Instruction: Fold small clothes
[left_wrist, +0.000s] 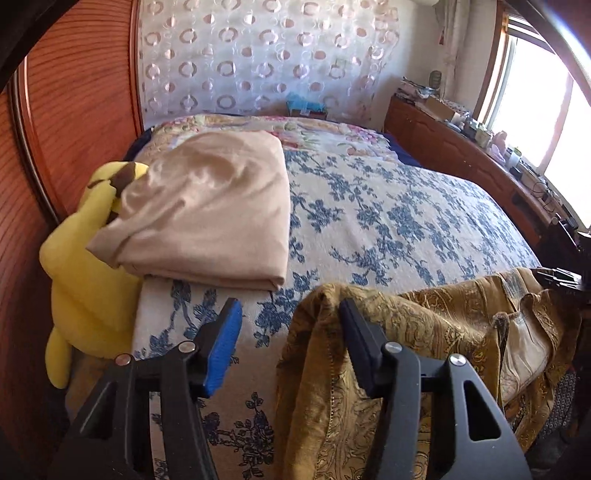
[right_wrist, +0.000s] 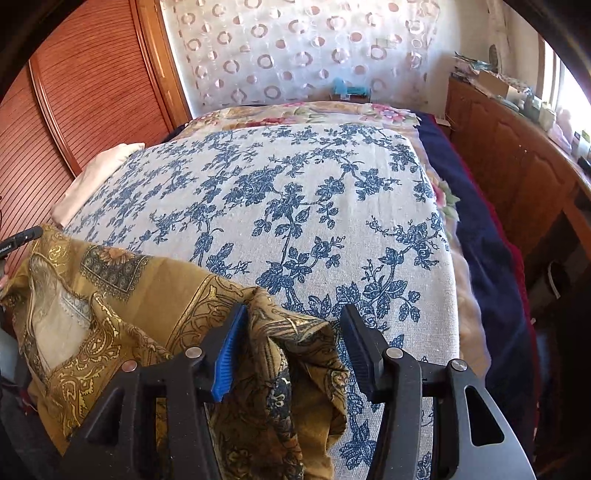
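We see the gold scarf (left_wrist: 424, 325) stretched sideways along the bed's (right_wrist: 295, 192) near edge between our gaping left claw (left_wrist: 291, 325) and right claw (right_wrist: 291, 332); only the left view shows the folded beige cloth (left_wrist: 214, 210).

A home bedroom is showing here: a bed (right_wrist: 436, 354) is lying under a blue-flowered cover, a wooden wardrobe (left_wrist: 74, 110) is standing along its left edge, a yellow plush toy (left_wrist: 85, 266) is leaning there, and a cluttered sideboard (left_wrist: 461, 147) is running beneath a sunlit window (left_wrist: 535, 107).
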